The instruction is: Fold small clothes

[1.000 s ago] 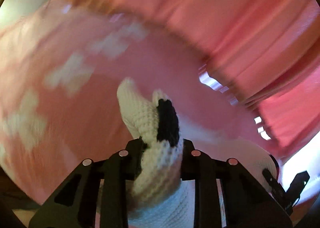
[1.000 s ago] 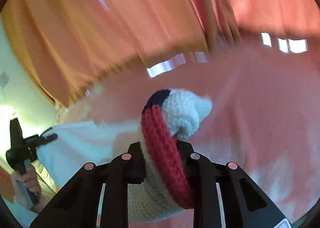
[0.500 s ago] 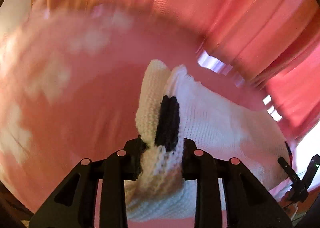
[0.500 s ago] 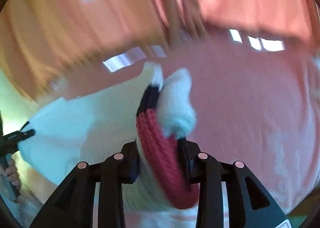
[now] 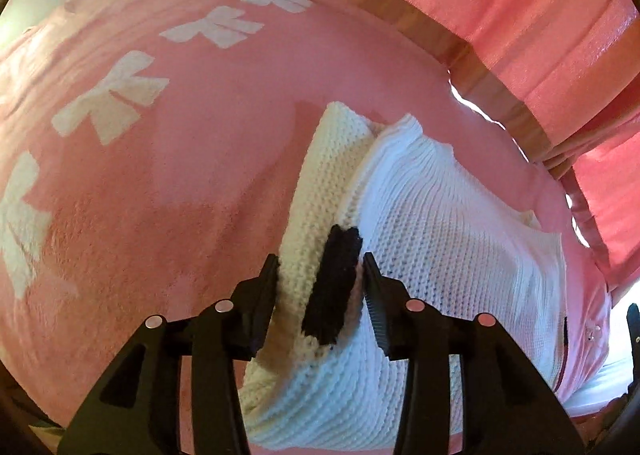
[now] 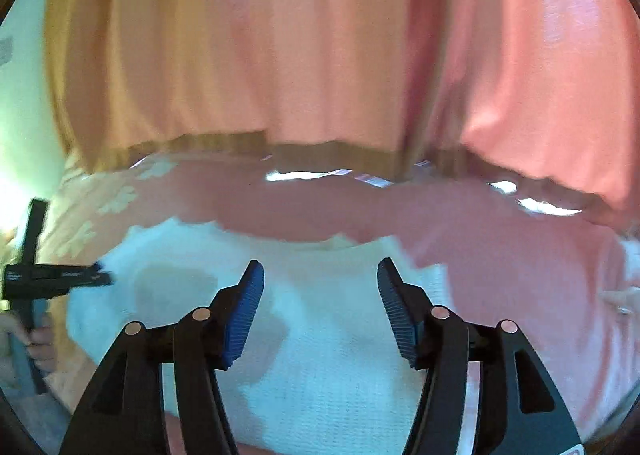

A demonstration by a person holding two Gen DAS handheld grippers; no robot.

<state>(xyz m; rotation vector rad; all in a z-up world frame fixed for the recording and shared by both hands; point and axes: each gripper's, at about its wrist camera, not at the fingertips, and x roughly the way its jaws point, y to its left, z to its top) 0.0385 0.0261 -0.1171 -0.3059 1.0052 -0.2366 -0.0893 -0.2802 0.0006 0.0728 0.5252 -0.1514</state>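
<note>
Pink bedspread [image 5: 208, 183] with white bow prints, salmon curtains [image 6: 320, 55] behind. White knit sweater [image 5: 448, 239] lies on the bedspread, just folded. Left gripper [image 5: 320, 275] is opening, the bunched edge with its dark trim [image 5: 334, 287] between the jaws, pads barely off it. Right gripper [image 6: 320, 287] gapes, nothing between, above the sweater. Step looks like releasing the fold; next, pull clear without dragging knit. No readable writing.
</note>
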